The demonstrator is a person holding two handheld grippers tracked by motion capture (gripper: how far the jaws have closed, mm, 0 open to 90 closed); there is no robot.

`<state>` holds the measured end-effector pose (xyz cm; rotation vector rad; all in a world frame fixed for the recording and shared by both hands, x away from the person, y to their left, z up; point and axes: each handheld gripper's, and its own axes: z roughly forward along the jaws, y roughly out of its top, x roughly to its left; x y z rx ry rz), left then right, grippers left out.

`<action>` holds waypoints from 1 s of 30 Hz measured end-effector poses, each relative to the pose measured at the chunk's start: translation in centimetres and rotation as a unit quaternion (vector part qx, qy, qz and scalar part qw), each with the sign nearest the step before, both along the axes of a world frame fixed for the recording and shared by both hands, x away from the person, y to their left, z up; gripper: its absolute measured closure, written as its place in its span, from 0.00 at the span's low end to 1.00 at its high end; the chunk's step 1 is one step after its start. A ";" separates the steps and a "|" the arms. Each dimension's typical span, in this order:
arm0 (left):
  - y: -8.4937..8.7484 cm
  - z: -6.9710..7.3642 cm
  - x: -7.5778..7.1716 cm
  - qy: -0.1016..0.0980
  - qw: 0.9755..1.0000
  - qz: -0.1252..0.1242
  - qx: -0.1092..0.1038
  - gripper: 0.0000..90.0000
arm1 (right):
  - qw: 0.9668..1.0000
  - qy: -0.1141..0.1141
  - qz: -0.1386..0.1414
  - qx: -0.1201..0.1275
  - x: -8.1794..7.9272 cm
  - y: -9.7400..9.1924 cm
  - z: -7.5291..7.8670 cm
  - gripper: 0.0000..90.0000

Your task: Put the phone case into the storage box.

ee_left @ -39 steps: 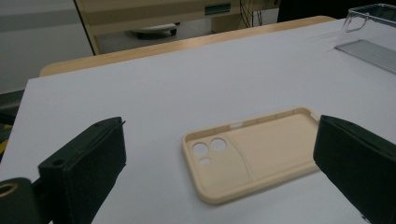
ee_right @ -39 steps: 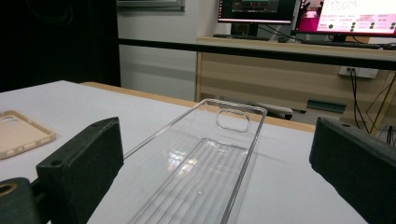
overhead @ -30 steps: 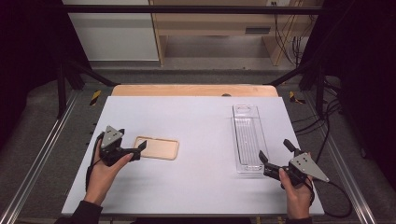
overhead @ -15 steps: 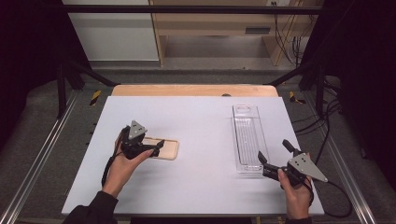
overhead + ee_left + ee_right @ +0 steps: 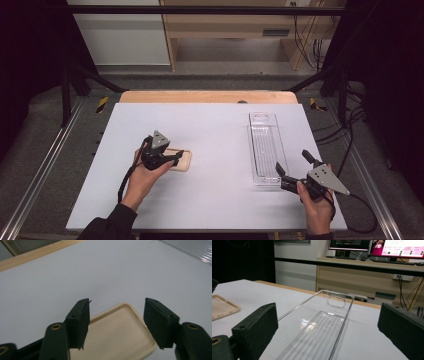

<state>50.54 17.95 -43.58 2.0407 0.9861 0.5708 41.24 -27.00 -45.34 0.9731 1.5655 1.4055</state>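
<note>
With the left gripper (image 5: 116, 323), jaws just closing and half-open astride the beige phone case (image 5: 117, 335) without pressing, we'd pinch its light, flexible long rims gently.

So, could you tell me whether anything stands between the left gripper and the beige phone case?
Nothing visible does. The left gripper is already over the beige phone case, whose end lies between the jaws. They have just been closing but do not yet press on it. Around it is bare white table.
</note>
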 end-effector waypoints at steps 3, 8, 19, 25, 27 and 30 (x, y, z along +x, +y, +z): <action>-0.3 -0.1 0.0 0.006 1.000 0.000 0.000 0.57 | 1.000 0.001 -0.001 0.001 0.0 0.0 0.0 0.04; -1.2 -0.4 -0.2 0.019 1.000 -0.003 0.022 0.80 | 1.000 0.001 -0.001 0.001 0.0 -0.1 -0.1 0.04; -2.5 -1.6 -0.2 0.063 0.997 -0.007 0.051 1.00 | 1.000 0.003 -0.003 0.002 0.0 -0.1 -0.1 0.04; -3.1 -2.4 0.0 0.088 0.994 -0.007 0.064 1.00 | 1.000 0.003 -0.002 0.000 0.0 -0.1 -0.1 0.04; -3.3 -2.6 0.0 0.094 0.993 -0.011 0.067 1.00 | 1.000 0.003 -0.002 -0.002 0.0 -0.1 -0.1 0.04; -3.5 -2.9 -0.2 0.103 0.993 -0.017 0.062 1.00 | 1.000 0.003 -0.002 -0.002 0.0 -0.1 -0.1 0.04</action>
